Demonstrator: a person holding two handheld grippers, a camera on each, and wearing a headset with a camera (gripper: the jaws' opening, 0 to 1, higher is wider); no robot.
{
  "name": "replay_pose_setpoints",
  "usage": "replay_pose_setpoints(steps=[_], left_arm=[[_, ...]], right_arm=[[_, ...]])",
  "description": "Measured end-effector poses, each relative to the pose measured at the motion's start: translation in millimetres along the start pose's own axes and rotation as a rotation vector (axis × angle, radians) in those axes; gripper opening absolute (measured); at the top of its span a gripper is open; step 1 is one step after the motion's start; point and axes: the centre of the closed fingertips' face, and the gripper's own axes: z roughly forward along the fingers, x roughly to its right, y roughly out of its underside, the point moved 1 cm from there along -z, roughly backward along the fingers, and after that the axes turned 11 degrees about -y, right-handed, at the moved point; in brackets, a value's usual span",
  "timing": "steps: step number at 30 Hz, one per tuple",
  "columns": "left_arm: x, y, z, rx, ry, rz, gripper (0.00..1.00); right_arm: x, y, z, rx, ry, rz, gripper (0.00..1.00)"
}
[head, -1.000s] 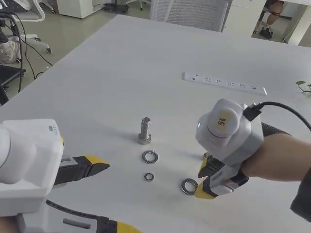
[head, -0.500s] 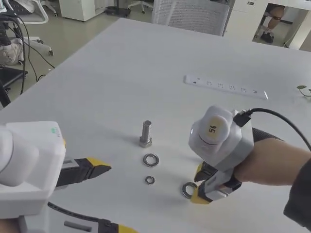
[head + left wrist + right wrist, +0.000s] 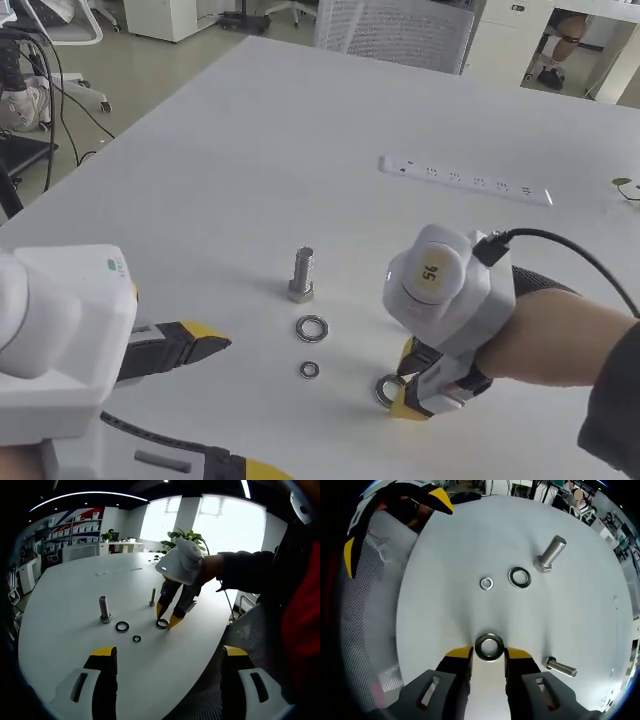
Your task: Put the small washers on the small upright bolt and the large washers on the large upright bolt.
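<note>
The right claw is down on the worktop, a little way in from the near edge. Its two yellow-tipped jaws sit either side of the nearest washer. That's one of the big ones, lying flat. The jaws are pulled in really tight to its rim, one per side, but honestly I can't tell if they're actually pinching it or if there's a hair of gap left. A hand holds that claw from the right, with a black cable looping off the back.

The left claw hangs right at the near edge, jaws spread wide with nothing between them, pointing across at the parts.

Where everything else sits:
- The large bolt stands upright on its head, farther from the near edge than any of the washers.
- The second big washer lies flat just on the near side of that bolt, close but not touching.
- The small washer is nearer the edge again, flat and off on its own.
- The small bolt is upright too, just beside the right claw on its far side and well apart from the large bolt.

So all three washers are lying on the worktop. A white power strip lies way over toward the far edge.
</note>
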Motion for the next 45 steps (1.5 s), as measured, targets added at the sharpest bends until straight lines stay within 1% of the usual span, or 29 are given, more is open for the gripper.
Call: replay_pose_setpoints(steps=[12, 27, 36, 45], left_arm=[[0.4, 0.5, -0.6, 0.005, -0.001, 0.0, 0.85], [1.4, 0.9, -0.8, 0.01, 0.0, 0.0, 0.85], [2.3, 0.6, -1.0, 0.013, 0.0, 0.001, 0.85], [2.4, -1.6, -2.0, 0.02, 0.0, 0.003, 0.85]], right_arm=[[-1.0, -1.7, 1.2, 0.014, -0.005, 0.006, 0.25], [-0.7, 1.1, -0.4, 0.01, -0.008, 0.02, 0.24], [-4.4, -5.8, -12.5, 0.02, -0.008, 0.009, 0.24], [-7.7, -13.1, -39.0, 0.042, -0.006, 0.013, 0.24]])
